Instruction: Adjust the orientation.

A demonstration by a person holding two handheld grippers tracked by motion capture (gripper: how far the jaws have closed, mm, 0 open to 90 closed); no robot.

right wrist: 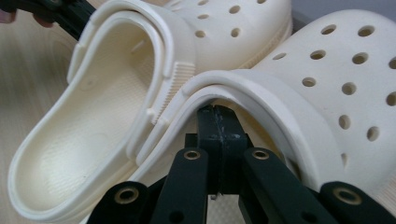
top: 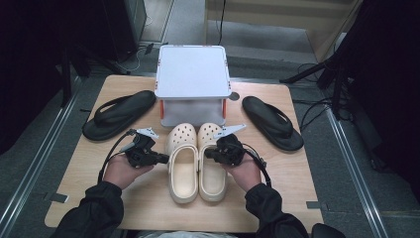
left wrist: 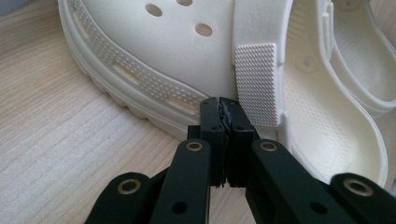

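A pair of cream clogs lies side by side in the middle of the wooden table, toes pointing away from me. My left gripper points rightward at the outer side of the left clog. In the left gripper view its jaws are shut with nothing between them, tips against the clog's side wall beside the ribbed strap end. My right gripper points leftward over the right clog. Its shut, empty jaws sit at that clog's opening, just below the strap.
A white box-like stand with orange corner posts rises right behind the clogs' toes. One black flip-flop lies at the left, the other at the right. Bare wood lies in front of the clogs' heels.
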